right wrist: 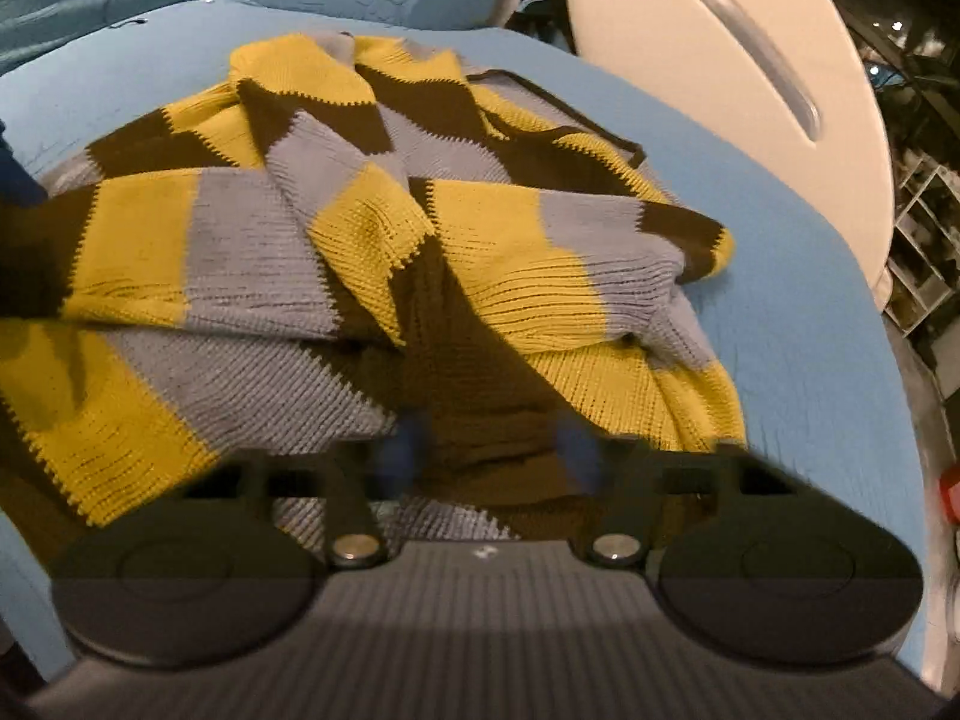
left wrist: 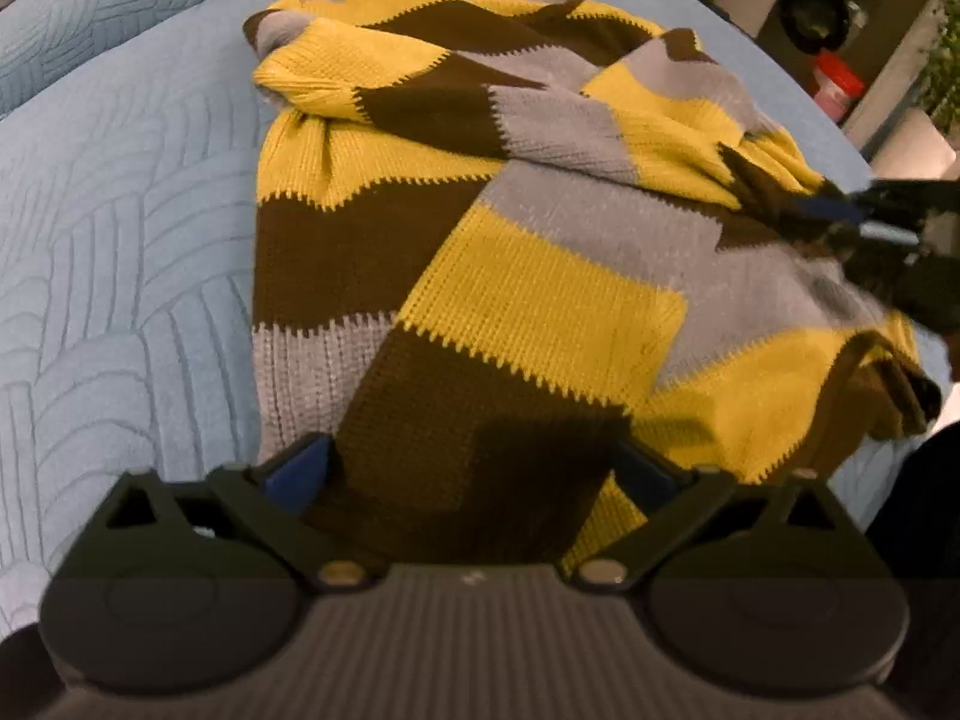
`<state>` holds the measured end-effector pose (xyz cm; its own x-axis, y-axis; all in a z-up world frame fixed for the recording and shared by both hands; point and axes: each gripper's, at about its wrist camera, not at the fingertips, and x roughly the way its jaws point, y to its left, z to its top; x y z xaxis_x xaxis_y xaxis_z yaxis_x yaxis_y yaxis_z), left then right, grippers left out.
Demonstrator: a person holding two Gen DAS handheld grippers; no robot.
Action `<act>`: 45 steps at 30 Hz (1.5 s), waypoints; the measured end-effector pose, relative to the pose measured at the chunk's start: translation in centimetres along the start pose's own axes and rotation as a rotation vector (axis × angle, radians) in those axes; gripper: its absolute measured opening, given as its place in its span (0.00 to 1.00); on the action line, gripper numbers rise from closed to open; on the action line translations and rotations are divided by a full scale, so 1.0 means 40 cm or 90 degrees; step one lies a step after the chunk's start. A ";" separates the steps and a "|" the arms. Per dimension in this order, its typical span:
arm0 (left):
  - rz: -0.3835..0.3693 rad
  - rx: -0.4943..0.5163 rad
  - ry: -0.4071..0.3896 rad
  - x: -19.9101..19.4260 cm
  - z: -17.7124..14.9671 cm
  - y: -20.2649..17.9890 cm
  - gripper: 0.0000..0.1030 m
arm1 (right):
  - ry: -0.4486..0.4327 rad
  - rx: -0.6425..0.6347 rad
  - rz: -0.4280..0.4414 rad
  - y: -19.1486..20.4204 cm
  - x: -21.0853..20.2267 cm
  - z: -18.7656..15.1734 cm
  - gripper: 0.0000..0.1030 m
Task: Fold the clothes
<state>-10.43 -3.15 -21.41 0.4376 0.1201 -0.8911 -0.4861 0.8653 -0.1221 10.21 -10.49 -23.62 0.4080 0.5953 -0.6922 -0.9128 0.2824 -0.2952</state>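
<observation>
A knit sweater (left wrist: 480,228) in yellow, brown and grey blocks lies rumpled on a blue quilted bed (left wrist: 120,240). My left gripper (left wrist: 474,468) is open, its blue-padded fingers (left wrist: 297,471) straddling a brown fold at the sweater's near edge. My right gripper shows in the left wrist view (left wrist: 840,216) at the sweater's right side, closed on a bunched brown and yellow edge. In the right wrist view the sweater (right wrist: 420,252) is blurred; the right gripper (right wrist: 492,450) has its blue pads against a brown strip of cloth between them.
A blue pillow (left wrist: 90,18) lies at the bed's far left. A white headboard panel (right wrist: 750,90) stands beyond the bed. Shelves, a red-lidded jar (left wrist: 837,87) and a plant are past the bed's right edge.
</observation>
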 end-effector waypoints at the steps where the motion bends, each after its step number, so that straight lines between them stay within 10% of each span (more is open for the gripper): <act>1: -0.002 -0.001 -0.001 -0.002 -0.009 -0.003 1.00 | 0.000 0.016 -0.015 -0.013 -0.014 0.002 0.13; 7: 0.017 0.024 0.003 -0.007 -0.034 -0.019 1.00 | -0.026 0.085 -0.107 -0.113 -0.209 -0.071 0.13; 11: 0.036 0.043 0.009 0.001 -0.035 -0.034 1.00 | 0.160 0.140 0.043 -0.157 -0.134 -0.147 0.16; 14: 0.030 0.034 0.007 -0.007 -0.034 -0.027 1.00 | 0.183 0.203 0.091 -0.182 -0.110 -0.170 0.19; 17: 0.016 0.016 0.004 -0.015 -0.033 -0.012 1.00 | 0.128 0.324 0.095 -0.234 -0.145 -0.165 0.29; 21: 0.039 0.041 0.013 -0.005 -0.031 -0.032 1.00 | 0.079 0.458 0.094 -0.250 -0.145 -0.214 0.74; 25: 0.061 0.060 0.018 0.004 -0.033 -0.052 1.00 | 0.201 0.466 0.113 -0.247 -0.084 -0.206 0.75; 31: 0.048 0.034 0.013 -0.002 -0.034 -0.040 1.00 | 0.108 0.408 0.053 -0.246 -0.158 -0.162 0.77; 37: 0.053 0.016 -0.008 -0.002 -0.045 -0.040 1.00 | 0.227 0.431 0.043 -0.267 -0.065 -0.205 0.79; 45: 0.056 -0.004 -0.021 -0.003 -0.043 -0.039 1.00 | 0.203 0.474 0.054 -0.282 -0.070 -0.211 0.80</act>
<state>-11.01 -5.36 -21.87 0.4174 0.2115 -0.8838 -0.5282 0.8478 -0.0465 19.19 -21.70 -23.93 0.2102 0.4268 -0.8796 -0.6423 0.7386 0.2049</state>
